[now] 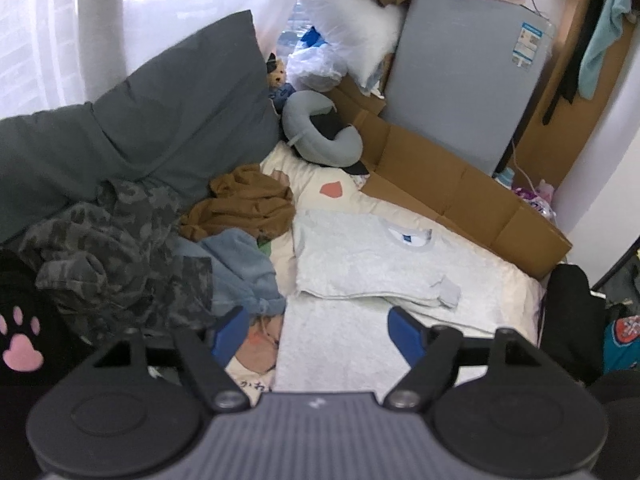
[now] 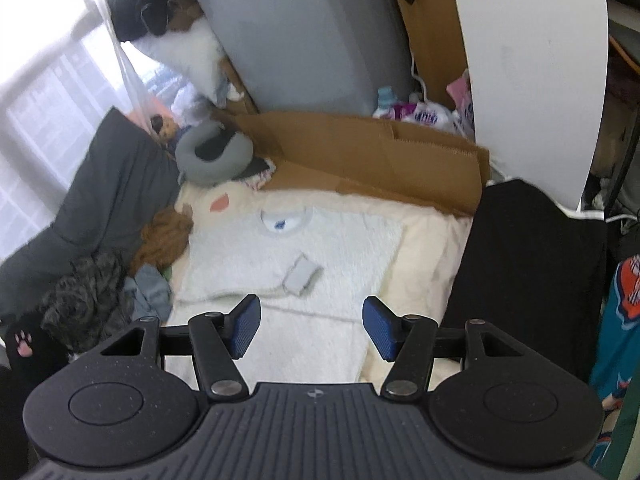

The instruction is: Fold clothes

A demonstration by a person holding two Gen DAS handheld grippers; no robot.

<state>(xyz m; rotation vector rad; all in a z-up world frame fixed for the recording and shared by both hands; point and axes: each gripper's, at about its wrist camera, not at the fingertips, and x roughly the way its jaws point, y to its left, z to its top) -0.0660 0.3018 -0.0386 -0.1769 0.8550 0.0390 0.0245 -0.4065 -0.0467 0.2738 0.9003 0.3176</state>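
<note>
The white sweatshirt [image 1: 372, 256] lies flat on the cream blanket [image 1: 316, 192], collar toward the cardboard [image 1: 448, 184], one grey cuff [image 2: 301, 276] folded across its body. My left gripper [image 1: 320, 334] hangs over its near hem, fingers spread wide and empty. My right gripper [image 2: 311, 326] hovers over the same hem — blue pads [image 2: 244, 326] apart, nothing between them. Left of the sweatshirt sit unfolded clothes — a brown garment [image 1: 244, 204], a blue one [image 1: 244, 272], a camouflage one [image 1: 112, 256].
</note>
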